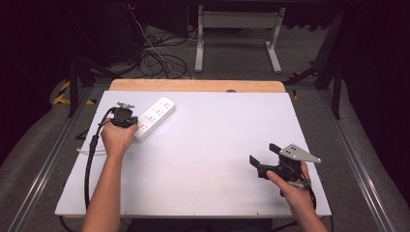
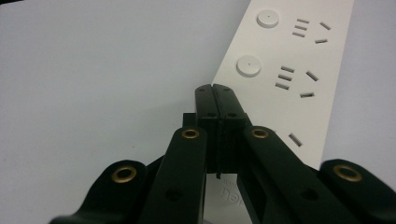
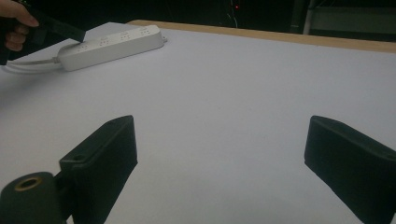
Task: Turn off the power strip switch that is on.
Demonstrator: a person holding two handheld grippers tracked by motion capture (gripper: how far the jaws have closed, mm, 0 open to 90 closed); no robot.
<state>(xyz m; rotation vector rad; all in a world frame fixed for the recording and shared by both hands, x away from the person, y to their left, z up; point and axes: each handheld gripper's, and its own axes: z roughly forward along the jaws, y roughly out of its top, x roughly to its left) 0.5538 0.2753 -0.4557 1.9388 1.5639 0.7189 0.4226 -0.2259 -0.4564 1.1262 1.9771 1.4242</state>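
Left gripper (image 1: pixel 126 117) sits over the near end of the white power strip (image 1: pixel 153 118), far-left part of the white table (image 1: pixel 212 145). Left gripper view: jaws pressed flat together, nothing between them, tips over the strip's edge (image 2: pixel 280 74); whether they touch it, can't tell. Strip's near end is hidden under the gripper and hand in the high view; its cable (image 3: pixel 28 65) runs off left, cut by the frame edge. Right gripper (image 1: pixel 266 159) is at the near-right, well apart from the strip, jaws spread wide over bare table, holding nothing. Socket detail in the right gripper view too small to read
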